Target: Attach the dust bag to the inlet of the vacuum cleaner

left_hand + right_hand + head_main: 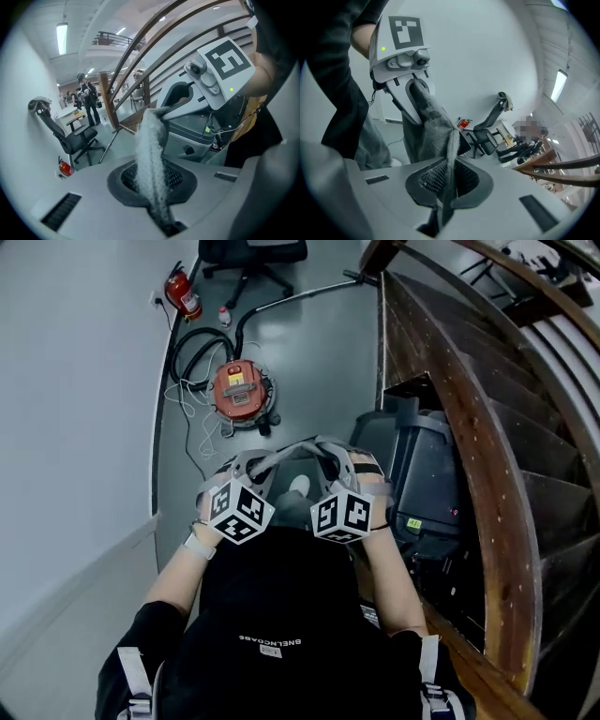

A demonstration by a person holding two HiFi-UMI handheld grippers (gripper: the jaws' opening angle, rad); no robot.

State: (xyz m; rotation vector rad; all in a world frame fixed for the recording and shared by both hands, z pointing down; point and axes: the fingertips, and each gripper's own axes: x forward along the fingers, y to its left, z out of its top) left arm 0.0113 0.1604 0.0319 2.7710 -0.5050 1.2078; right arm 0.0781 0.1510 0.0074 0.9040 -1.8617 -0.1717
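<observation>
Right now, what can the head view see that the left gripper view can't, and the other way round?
Only the head view: the orange vacuum cleaner on the floor, with its hose. Only the left gripper view: the left gripper seen close up, its jaws shut on the grey dust bag, plus people standing far off. Both: the right gripper holding the bag's other end, the red fire extinguisher and the wooden stair railing.

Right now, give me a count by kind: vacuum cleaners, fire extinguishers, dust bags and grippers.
vacuum cleaner: 1
fire extinguisher: 1
dust bag: 1, held between both sets of fingers
grippers: 2, left gripper and right gripper
Total: 5
</observation>
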